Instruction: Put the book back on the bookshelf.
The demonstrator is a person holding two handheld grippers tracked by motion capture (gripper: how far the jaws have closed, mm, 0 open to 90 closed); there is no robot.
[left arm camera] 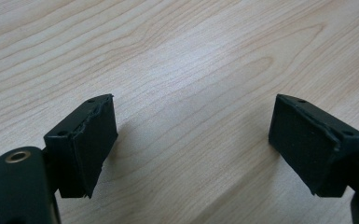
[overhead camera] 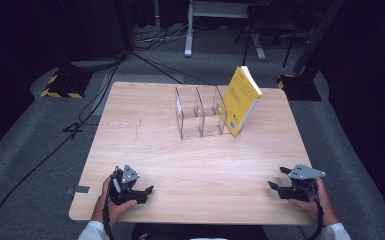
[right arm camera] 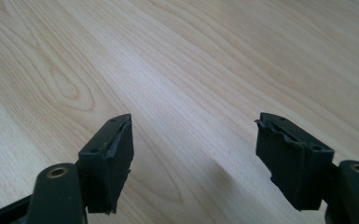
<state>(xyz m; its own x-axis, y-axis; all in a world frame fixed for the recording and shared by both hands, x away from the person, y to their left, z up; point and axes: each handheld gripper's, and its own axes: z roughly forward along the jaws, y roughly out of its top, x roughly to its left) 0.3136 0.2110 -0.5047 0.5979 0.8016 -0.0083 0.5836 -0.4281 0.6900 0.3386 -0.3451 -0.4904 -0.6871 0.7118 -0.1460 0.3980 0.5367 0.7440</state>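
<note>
High view: a yellow book leans against the right end of a clear divider rack at the far middle of the wooden table.
Left gripper: near left edge, jaws apart, nothing between them.
Right gripper: near right edge, jaws spread, empty, well apart from the book.

No text can be read. The yellow book, leaning against the clear divider rack near the far edge of the surface, carries dark print and a small white label, all too small to make out.
</note>
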